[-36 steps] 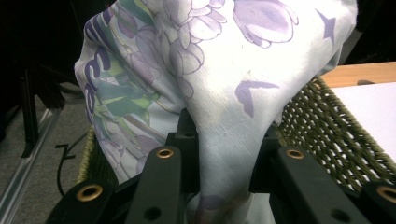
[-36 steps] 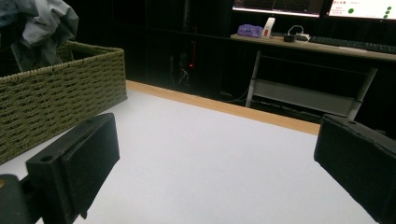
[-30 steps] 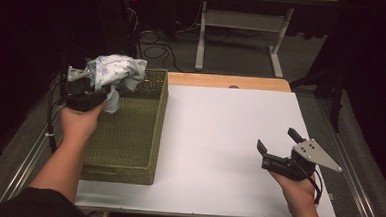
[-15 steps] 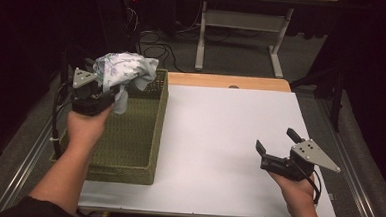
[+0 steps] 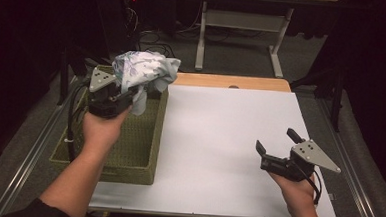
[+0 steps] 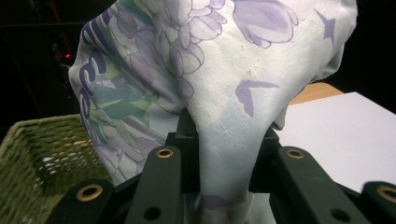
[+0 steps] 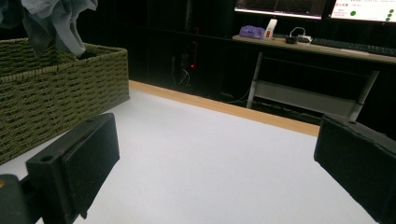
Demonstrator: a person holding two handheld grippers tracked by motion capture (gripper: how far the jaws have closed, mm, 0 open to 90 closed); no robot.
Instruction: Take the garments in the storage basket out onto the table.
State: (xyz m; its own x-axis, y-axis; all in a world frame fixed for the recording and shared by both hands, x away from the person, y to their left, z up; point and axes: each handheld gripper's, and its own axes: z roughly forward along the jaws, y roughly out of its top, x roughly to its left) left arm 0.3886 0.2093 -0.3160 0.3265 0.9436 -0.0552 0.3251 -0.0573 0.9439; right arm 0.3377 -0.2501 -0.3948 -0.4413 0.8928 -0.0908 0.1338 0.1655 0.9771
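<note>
The left gripper (image 5: 124, 92) pinches a bunched floral cloth (image 5: 144, 72) between its 2 jaws, held raised over the far end of a green woven basket (image 5: 128, 152) at the white table's (image 5: 219, 140) left edge. The right gripper (image 5: 275, 141) hovers near the table's front right corner, jaws spread wide and empty. Between basket and right gripper lies broad bare tabletop.

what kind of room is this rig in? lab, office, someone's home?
Most likely a lab or office workspace set up for recording. A white work surface sits in a metal frame, cables trail on the carpet behind it, and lit monitors with a keyboard stand on a desk beyond.
</note>
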